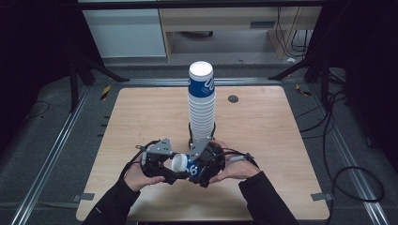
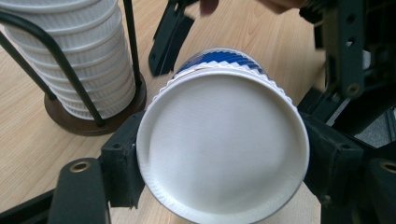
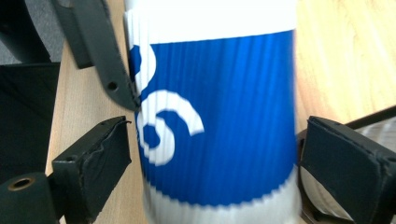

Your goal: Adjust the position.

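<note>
A blue paper cup (image 1: pixel 184 164) with a white swirl lies on its side above the table's near edge, between both hands. In the left gripper view my left gripper (image 2: pixel 224 158) is shut on the cup (image 2: pixel 224 144), with a pad pressed against each side of its white round end. My right gripper (image 3: pixel 215 158) straddles the blue wall of the cup (image 3: pixel 219 116); its pads stand slightly off it on both sides, so it is open. Behind the hands rises a tall stack of the same cups (image 1: pixel 202 103) on a wire holder (image 2: pixel 84 123).
The wooden table (image 1: pixel 263 122) has a small black grommet (image 1: pixel 233 99) at the back right. Black frame legs stand at both back corners. Cables (image 1: pixel 347 173) lie on the floor to the right. A pale cabinet (image 1: pixel 126 33) stands beyond the table.
</note>
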